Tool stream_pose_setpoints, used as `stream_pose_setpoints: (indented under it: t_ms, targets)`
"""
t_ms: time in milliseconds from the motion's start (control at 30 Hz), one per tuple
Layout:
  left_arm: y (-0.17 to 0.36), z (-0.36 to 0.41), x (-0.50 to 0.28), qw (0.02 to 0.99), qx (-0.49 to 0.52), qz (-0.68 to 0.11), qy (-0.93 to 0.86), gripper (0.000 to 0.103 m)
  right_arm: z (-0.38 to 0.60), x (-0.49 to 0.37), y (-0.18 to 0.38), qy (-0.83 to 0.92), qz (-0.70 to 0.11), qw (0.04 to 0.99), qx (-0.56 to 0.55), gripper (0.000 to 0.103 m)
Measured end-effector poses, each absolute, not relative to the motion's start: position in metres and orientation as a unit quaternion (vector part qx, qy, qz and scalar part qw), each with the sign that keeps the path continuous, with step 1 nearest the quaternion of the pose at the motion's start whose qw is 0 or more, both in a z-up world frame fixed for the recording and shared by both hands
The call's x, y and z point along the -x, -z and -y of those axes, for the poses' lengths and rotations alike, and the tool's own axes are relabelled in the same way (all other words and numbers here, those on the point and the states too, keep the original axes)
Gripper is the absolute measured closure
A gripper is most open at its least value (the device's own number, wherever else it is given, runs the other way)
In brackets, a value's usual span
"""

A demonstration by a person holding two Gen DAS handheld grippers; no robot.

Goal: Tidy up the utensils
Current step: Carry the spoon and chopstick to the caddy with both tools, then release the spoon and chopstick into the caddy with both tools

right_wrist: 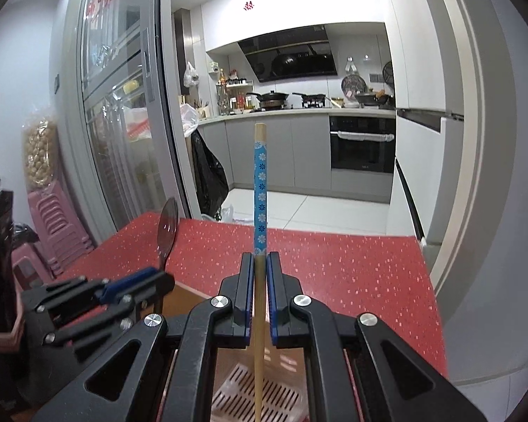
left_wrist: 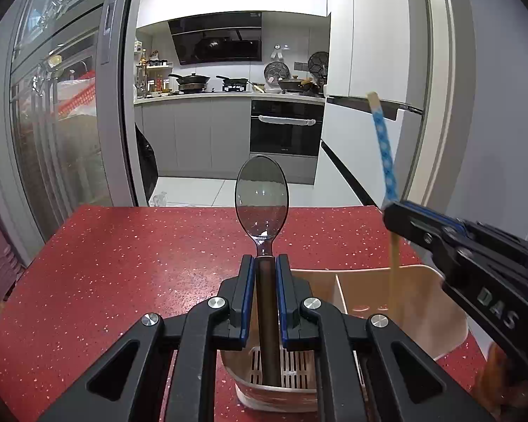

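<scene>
My left gripper (left_wrist: 264,258) is shut on a dark translucent spoon (left_wrist: 261,197), bowl up, handle reaching down into the near compartment of a beige utensil holder (left_wrist: 366,292). My right gripper (right_wrist: 260,256) is shut on a wooden chopstick (right_wrist: 260,183) with a blue flowered top, held upright, its lower end over the holder's slotted floor (right_wrist: 243,390). The right gripper (left_wrist: 390,211) with the chopstick (left_wrist: 383,147) also shows at the right in the left wrist view. The left gripper (right_wrist: 165,276) with the spoon (right_wrist: 167,225) shows at the left in the right wrist view.
The holder stands on a red speckled table (left_wrist: 140,263). A divider (left_wrist: 341,292) splits the holder into compartments. Pink plastic stools (right_wrist: 56,225) are stacked left of the table. Beyond the table's far edge is a kitchen with a glass sliding door (right_wrist: 123,123).
</scene>
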State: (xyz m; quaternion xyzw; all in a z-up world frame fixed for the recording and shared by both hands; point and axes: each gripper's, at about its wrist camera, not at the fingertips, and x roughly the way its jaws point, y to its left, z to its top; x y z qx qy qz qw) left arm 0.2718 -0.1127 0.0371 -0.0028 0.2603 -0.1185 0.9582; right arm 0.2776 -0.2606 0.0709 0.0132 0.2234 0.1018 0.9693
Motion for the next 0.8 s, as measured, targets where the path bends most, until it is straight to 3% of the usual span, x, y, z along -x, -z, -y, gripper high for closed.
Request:
stream_pose_setpoints:
  t_ms: [367, 400, 467, 500, 533, 800]
  targets:
    - [-0.043, 0.110, -0.262, 0.959, 0.003, -0.260, 0.114, 0.066, 0.261, -0.275, -0.058, -0.124, -0.264, 0.957, -0.003, 0.094]
    - [-0.044, 0.110, -0.262, 0.959, -0.001, -0.259, 0.111, 0.066, 0.263, -0.277, -0.060, -0.126, -0.270, 0.955, -0.010, 0.091]
    - [-0.044, 0.109, -0.262, 0.960, -0.003, -0.260, 0.106, 0.066, 0.268, -0.280, -0.062, -0.129, -0.282, 0.950, -0.024, 0.075]
    - [-0.044, 0.109, -0.263, 0.960, -0.003, -0.261, 0.105, 0.066, 0.270, -0.280, -0.063, -0.129, -0.284, 0.950, -0.030, 0.060]
    - [-0.044, 0.109, -0.263, 0.959, -0.002, -0.262, 0.105, 0.066, 0.274, -0.278, -0.065, -0.127, -0.280, 0.951, -0.039, 0.052]
    - [-0.042, 0.104, -0.275, 0.954, 0.013, -0.279, 0.112, 0.065, 0.288, -0.258, -0.079, -0.120, -0.266, 0.955, -0.059, 0.050]
